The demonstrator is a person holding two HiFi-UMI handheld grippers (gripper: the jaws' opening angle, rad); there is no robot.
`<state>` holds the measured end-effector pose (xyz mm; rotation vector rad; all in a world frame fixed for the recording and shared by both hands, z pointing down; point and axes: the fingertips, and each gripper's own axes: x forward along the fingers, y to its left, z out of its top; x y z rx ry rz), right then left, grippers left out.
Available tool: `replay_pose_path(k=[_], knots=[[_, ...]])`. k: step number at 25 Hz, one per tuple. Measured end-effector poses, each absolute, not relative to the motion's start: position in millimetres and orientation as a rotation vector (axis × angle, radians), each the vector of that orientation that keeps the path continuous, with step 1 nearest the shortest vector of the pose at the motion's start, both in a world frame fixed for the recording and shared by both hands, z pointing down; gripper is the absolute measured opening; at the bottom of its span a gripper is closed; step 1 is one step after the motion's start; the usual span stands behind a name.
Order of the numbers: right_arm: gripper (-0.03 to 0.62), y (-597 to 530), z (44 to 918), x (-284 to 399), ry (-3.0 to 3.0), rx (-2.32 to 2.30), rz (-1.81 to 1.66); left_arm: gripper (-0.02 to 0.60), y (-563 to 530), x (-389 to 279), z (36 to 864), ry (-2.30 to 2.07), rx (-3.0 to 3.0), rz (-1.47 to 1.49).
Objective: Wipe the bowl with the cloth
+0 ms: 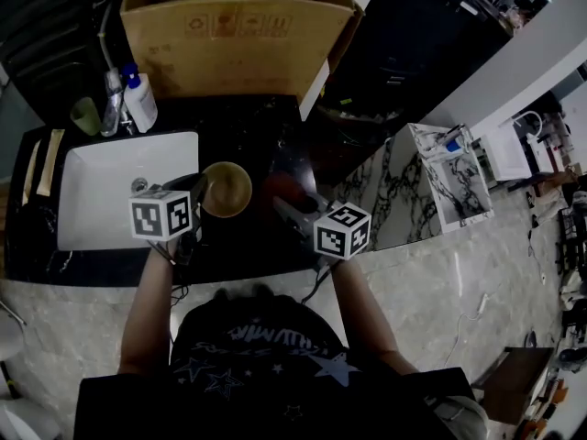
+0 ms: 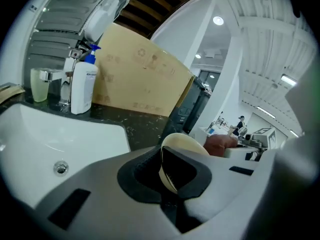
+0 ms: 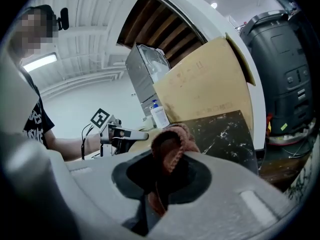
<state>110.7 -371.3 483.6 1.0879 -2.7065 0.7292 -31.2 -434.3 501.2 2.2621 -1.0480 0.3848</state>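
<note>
A tan bowl (image 1: 227, 189) stands tilted over the black counter, just right of the sink. My left gripper (image 1: 198, 191) is shut on its left rim; in the left gripper view the cream bowl (image 2: 187, 143) stands on edge between the jaws of the left gripper (image 2: 169, 181). The red cloth (image 1: 285, 192) lies to the right of the bowl, bunched in my right gripper (image 1: 288, 207). From the right gripper view the knitted cloth (image 3: 170, 144) sticks up out of the shut right gripper (image 3: 160, 184), a little apart from the bowl (image 3: 139, 144).
A white sink (image 1: 119, 186) lies left of the bowl. Behind it stand a white soap bottle (image 1: 139, 99) and a green cup (image 1: 85, 115). A big cardboard box (image 1: 238, 35) fills the back of the black counter (image 1: 266, 126).
</note>
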Motion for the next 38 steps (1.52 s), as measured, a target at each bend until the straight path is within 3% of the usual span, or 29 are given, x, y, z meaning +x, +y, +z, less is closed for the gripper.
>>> replay_pose_path(k=[20,24,27,38], knots=[[0.049,-344,479,121,-2.605,1.420,0.805,0.023,-440,-29,516,-0.872,2.322,0.329],[0.050,-331,477,120,-2.575,1.494,0.821,0.122,-440,-38,509,-0.862,2.362,0.279],[0.050,-318,478,123,-2.543,1.535,0.842,0.161,-441,-45,506,-0.874,2.385,0.253],[0.050,-306,481,114,-2.633,1.416,0.857,0.166,-401,-67,492,-0.968,2.373,0.225]])
